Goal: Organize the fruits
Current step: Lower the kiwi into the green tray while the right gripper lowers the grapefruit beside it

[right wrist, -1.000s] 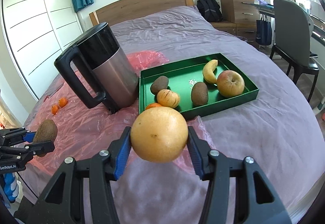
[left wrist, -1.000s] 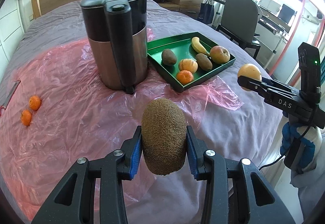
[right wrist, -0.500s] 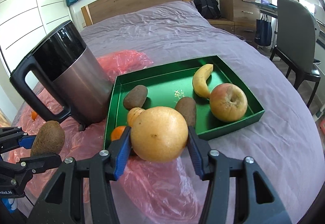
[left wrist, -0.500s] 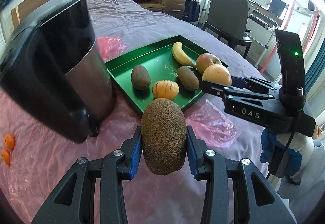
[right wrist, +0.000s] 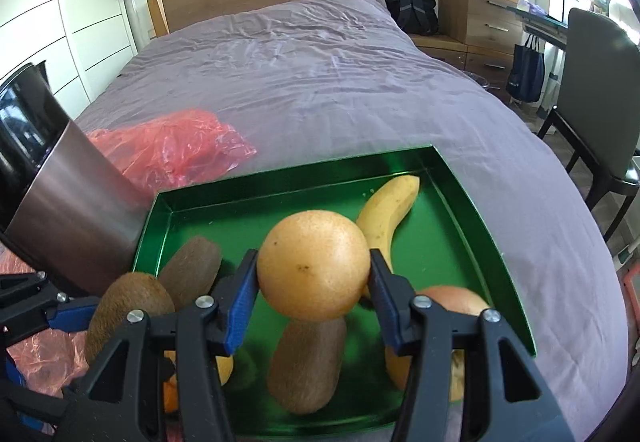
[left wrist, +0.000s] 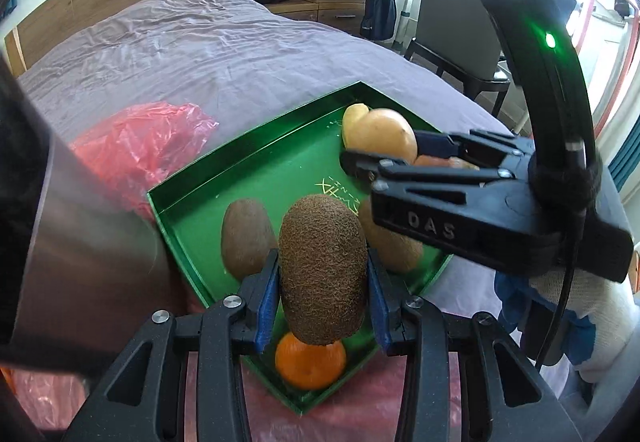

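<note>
Green metal forms the tray (right wrist: pixel 486 242), which is sitting on a purple bedspread (right wrist: pixel 320 81) beside a steel kettle (right wrist: pixel 76 217); crumpled red plastic film (right wrist: pixel 172 149) is lying behind the tray's far left corner.

Left gripper (left wrist: pixel 323 278): its blue pads are clenching an upright kiwi (left wrist: pixel 323 270), end-on, and are holding it in the air above the tray's near corner. Directly below the kiwi, a small orange (left wrist: pixel 310 366) is resting in that corner. A second kiwi (left wrist: pixel 246 238) is lying on the tray floor just left of the held one.

Right gripper (right wrist: pixel 313 294): its jaws are grasping a pale yellow-orange round fruit (right wrist: pixel 313 266) — possibly a grapefruit — and are carrying it over the middle of the tray. In the left wrist view, this gripper is reaching in from the right, with the round fruit showing at its tip over the far part of the tray.

Tray contents seen from the right wrist:
- a banana (right wrist: pixel 390 213) is lying toward the far right, partly behind the held round fruit;
- a third kiwi (right wrist: pixel 306 366) is lying directly beneath the held fruit;
- an apple (right wrist: pixel 456 300) is sitting on the right — largely hidden by the gripper finger.

A dark chair (right wrist: pixel 596 121) is standing to the right of the bed.
</note>
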Motion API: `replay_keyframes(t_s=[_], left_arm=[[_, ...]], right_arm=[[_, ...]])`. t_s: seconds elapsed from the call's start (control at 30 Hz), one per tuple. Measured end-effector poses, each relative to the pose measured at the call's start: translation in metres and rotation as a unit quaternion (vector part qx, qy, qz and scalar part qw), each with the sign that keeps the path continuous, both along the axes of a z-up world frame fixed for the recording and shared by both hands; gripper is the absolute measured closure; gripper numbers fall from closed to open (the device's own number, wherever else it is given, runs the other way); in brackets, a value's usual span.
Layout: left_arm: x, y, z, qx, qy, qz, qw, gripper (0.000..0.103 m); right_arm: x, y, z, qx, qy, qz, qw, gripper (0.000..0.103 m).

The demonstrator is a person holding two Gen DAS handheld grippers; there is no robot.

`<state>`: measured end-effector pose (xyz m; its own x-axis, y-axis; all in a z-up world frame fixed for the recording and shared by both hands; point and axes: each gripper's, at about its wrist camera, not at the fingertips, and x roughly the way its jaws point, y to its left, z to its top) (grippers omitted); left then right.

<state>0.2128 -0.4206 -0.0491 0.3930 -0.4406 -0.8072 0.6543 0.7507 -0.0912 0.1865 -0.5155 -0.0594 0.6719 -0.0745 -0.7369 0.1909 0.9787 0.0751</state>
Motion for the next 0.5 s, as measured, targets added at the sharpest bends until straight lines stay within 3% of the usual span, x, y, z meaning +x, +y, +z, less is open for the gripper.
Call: replay_keyframes(t_s=[0.5], left_arm=[[0.027,-0.027,-0.043,0.006,0.045,-0.019,0.9988,0.068]], right_arm=[[0.079,-0.009,-0.028,-0.014,0.036,0.027,0.999,0.075]])
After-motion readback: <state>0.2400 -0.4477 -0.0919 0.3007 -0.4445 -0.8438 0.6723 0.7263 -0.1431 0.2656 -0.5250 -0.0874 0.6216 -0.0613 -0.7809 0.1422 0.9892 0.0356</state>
